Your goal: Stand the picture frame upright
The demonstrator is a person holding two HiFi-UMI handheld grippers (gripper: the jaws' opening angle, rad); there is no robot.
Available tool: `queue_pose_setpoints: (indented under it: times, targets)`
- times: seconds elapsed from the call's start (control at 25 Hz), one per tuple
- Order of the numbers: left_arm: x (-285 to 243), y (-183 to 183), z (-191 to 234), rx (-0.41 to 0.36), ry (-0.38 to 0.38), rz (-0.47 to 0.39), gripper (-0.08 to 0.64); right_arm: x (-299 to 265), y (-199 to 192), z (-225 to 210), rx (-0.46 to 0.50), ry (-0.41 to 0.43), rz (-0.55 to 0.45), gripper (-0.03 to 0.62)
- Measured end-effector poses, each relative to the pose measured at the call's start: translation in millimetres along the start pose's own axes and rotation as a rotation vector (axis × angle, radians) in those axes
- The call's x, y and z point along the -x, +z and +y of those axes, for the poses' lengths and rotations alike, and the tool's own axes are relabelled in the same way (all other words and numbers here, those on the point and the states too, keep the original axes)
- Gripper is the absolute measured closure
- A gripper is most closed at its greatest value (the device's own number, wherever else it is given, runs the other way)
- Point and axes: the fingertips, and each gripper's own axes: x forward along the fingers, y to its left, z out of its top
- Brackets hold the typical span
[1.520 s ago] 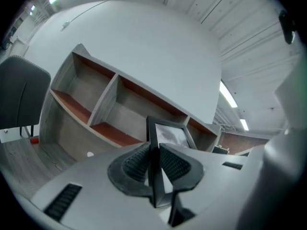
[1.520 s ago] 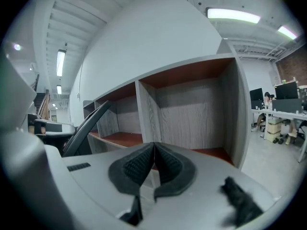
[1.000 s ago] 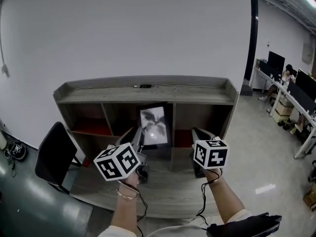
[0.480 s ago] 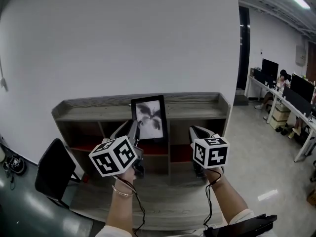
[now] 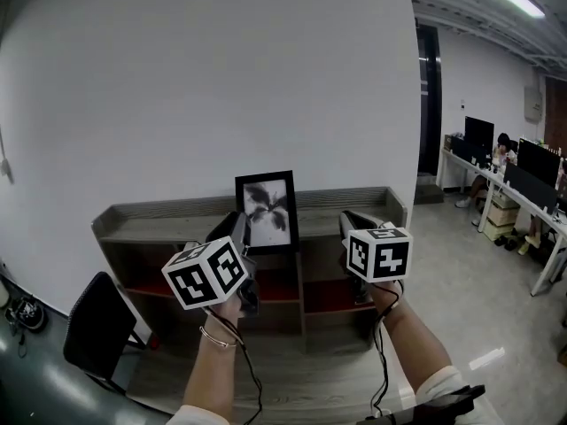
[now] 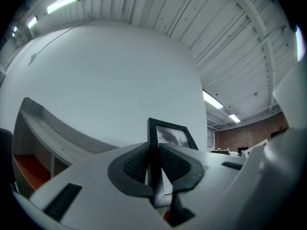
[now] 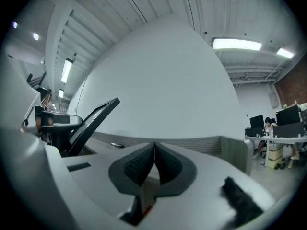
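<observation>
The black picture frame point(image 5: 266, 212), with a grey leaf print in it, stands upright in the air just above the top of the wooden shelf unit point(image 5: 354, 204). My left gripper point(image 5: 237, 226) is shut on the frame's left edge. In the left gripper view the frame point(image 6: 169, 135) rises from between the ribbed pads point(image 6: 138, 163). My right gripper point(image 5: 353, 225) hovers to the right of the frame, apart from it, jaws shut on nothing. In the right gripper view the frame point(image 7: 94, 122) shows edge-on at the left.
A black chair point(image 5: 92, 333) stands left of the shelf. Red panels point(image 5: 324, 296) line the shelf's compartments. A small dark object point(image 7: 117, 145) lies on the shelf top. Desks with monitors point(image 5: 509, 162) and a seated person are at the far right. A white wall rises behind the shelf.
My left gripper has lifted the frame from in front of the shelf's compartments to above the shelf top. The right gripper rose alongside it, and the head view tilted upward.
</observation>
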Motion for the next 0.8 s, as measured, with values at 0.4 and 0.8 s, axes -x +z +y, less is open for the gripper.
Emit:
queue_pose_setpoints:
  times: [0.4,0.8]
  targets:
    - [-49.2,23.9,-10.1,-0.026,-0.009,-0.025,0.489,-26.5,32.8,-21.7,0.022,-0.009,-0.008,0.561]
    - [-95.4,15.4,-7.2,-0.040,-0.005,0.001,0.489,-52.0,40.4,-30.7,0.018,0.009,0.013,0.560]
